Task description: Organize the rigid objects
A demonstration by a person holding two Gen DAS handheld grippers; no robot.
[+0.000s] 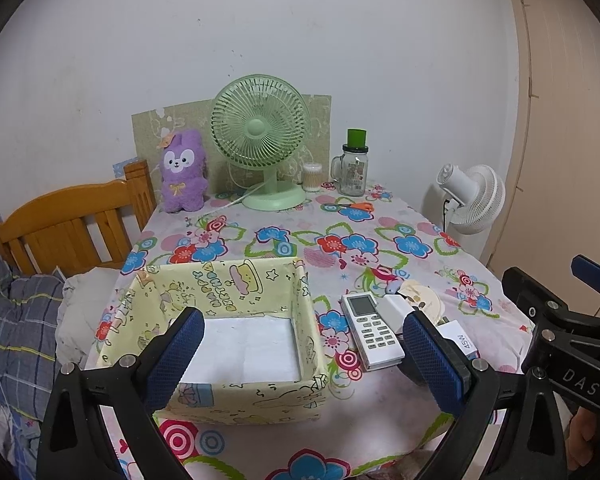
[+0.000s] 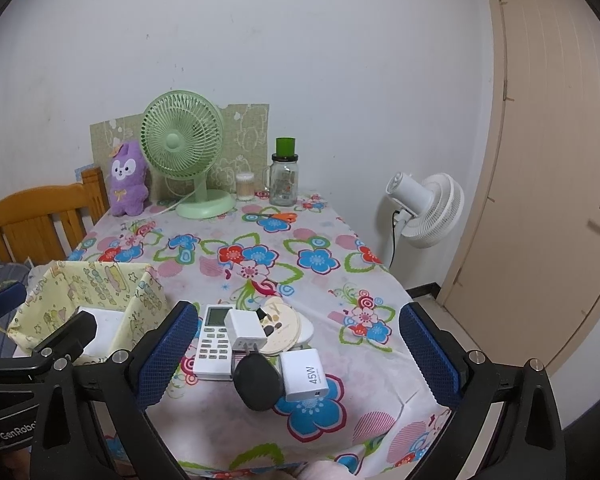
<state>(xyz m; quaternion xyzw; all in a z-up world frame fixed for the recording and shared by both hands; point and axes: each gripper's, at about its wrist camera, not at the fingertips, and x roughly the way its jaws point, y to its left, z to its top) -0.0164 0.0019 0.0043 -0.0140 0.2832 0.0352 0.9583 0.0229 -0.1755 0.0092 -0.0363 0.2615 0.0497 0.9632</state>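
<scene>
A yellow cartoon-print storage box (image 1: 240,280) (image 2: 100,280) stands open at the table's near left, showing only its white floor. To its right lies a white remote (image 1: 371,330) (image 2: 214,338). Beside the remote sit a small white plug adapter (image 2: 244,328) (image 1: 396,306), a black oval case (image 2: 258,380), a white 45W charger (image 2: 305,374) (image 1: 458,338) and round beige coasters (image 2: 282,326) (image 1: 422,298). My left gripper (image 1: 304,360) hangs open over the box's front rim. My right gripper (image 2: 298,360) stands open just before the small items, touching nothing.
At the back stand a purple plush (image 1: 182,172), a green desk fan (image 1: 262,136), a cotton swab tub (image 1: 312,176) and a glass jar with a green cap (image 1: 354,168). Orange scissors (image 1: 354,206) lie before the jar. A white floor fan (image 2: 424,210), a door and a wooden bed frame (image 1: 60,224) flank the table.
</scene>
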